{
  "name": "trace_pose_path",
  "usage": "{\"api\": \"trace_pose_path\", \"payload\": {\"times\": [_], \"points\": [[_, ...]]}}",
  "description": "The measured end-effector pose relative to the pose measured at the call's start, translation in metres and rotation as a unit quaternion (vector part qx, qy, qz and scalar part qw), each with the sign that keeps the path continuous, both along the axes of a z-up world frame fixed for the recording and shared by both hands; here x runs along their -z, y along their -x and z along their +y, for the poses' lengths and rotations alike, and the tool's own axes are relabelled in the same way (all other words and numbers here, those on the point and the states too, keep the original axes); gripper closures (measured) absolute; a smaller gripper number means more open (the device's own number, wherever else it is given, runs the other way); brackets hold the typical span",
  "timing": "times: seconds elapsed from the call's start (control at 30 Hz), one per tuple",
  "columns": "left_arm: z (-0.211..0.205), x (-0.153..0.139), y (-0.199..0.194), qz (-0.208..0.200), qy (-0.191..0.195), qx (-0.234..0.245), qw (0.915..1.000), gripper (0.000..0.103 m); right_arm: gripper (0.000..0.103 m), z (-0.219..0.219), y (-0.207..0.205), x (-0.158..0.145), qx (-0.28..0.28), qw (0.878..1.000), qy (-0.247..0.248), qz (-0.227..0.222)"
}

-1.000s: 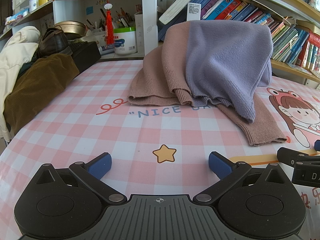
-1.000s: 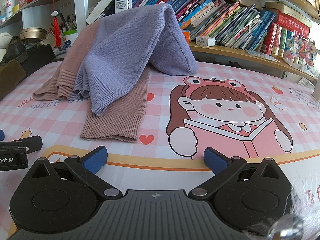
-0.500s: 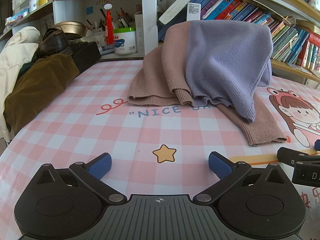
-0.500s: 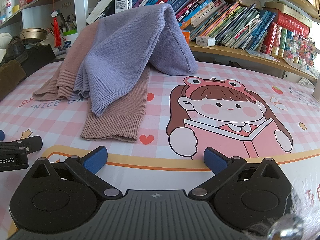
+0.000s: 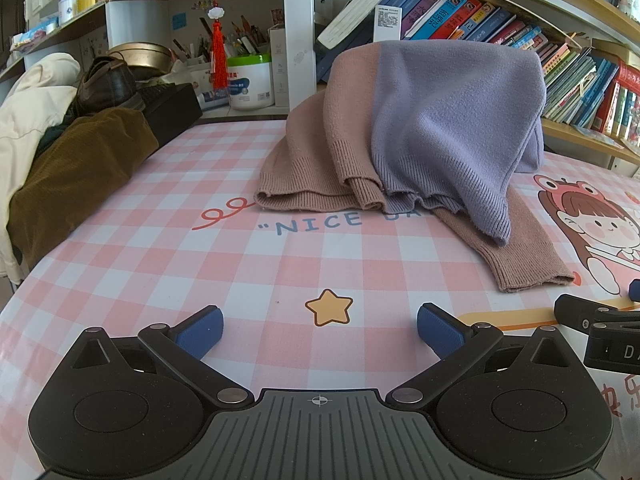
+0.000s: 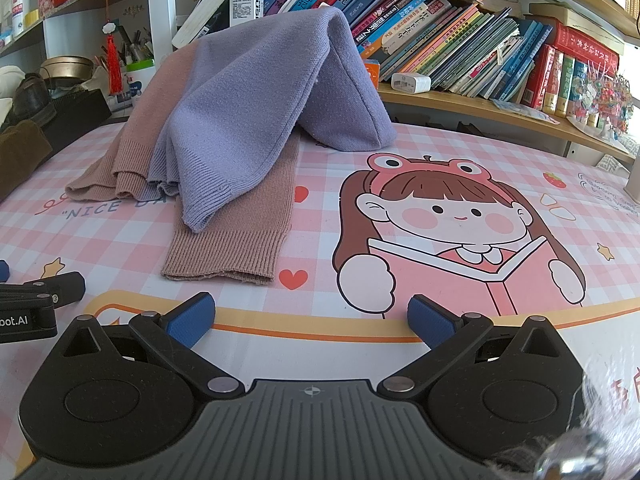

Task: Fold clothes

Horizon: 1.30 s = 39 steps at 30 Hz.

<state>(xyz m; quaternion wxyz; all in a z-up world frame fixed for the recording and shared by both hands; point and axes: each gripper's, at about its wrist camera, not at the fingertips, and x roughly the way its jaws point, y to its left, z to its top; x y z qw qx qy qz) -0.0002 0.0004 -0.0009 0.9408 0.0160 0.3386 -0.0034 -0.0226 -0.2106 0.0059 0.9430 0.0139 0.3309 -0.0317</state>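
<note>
Looking from left to right, I see a brown pile of clothes (image 5: pixel 76 168) at the far left edge of the counter (image 5: pixel 160 248), with a dark shoe (image 5: pixel 108 84) on top. My left tool (image 5: pixel 320 330) sits low over the pink checks, near a yellow star (image 5: pixel 329 307). Its blue pads are spread wide and hold nothing.

Next comes the sweater (image 5: pixel 432 128). It is half pink-brown and half purple. It is propped up like a little tent at the back of the counter, in front of the books (image 6: pixel 460 48). One pink-brown sleeve (image 6: pixel 236 224) lies flat and points toward me. A purple sleeve (image 6: pixel 224 168) lies on top of it.

My right tool (image 6: pixel 310 318) is over the cartoon girl (image 6: pixel 452 232). It is spread wide too, with nothing in it.

The sweater is ahead of both tools and not touching them. From my left tool the sleeve cuff is ahead and to the right. From my right tool it is ahead and to the left. So the flat sleeve runs down between my two tools. I think the cuff is a bit nearer to my right tool. I think I have not begun the folding yet, and I must reach forward first.
</note>
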Motion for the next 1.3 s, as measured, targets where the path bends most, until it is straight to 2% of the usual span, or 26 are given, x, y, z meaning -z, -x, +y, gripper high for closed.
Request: {"api": "trace_pose_path", "payload": {"times": [0.37, 0.5, 0.83, 1.07, 1.3], "points": [[0.001, -0.004, -0.001, 0.022, -0.001, 0.004, 0.9998, 0.0, 0.0, -0.003, -0.004, -0.003, 0.001, 1.0, -0.004, 0.011], [0.001, -0.009, -0.001, 0.017, -0.01, 0.0, 0.9998, 0.0, 0.0, -0.004, -0.005, -0.007, 0.008, 1.0, -0.018, 0.024], [-0.002, -0.026, -0.003, 0.03, 0.004, 0.017, 0.9994, 0.0, 0.0, -0.011, 0.0, -0.023, 0.034, 0.998, -0.044, 0.034], [-0.008, -0.033, -0.005, 0.045, -0.006, 0.026, 0.9986, 0.0, 0.0, -0.017, 0.008, -0.04, 0.049, 0.997, -0.054, 0.016], [-0.018, -0.043, -0.008, 0.033, 0.0, 0.049, 0.9983, 0.0, 0.0, -0.03, 0.004, -0.051, 0.041, 0.993, -0.11, 0.023]]}}
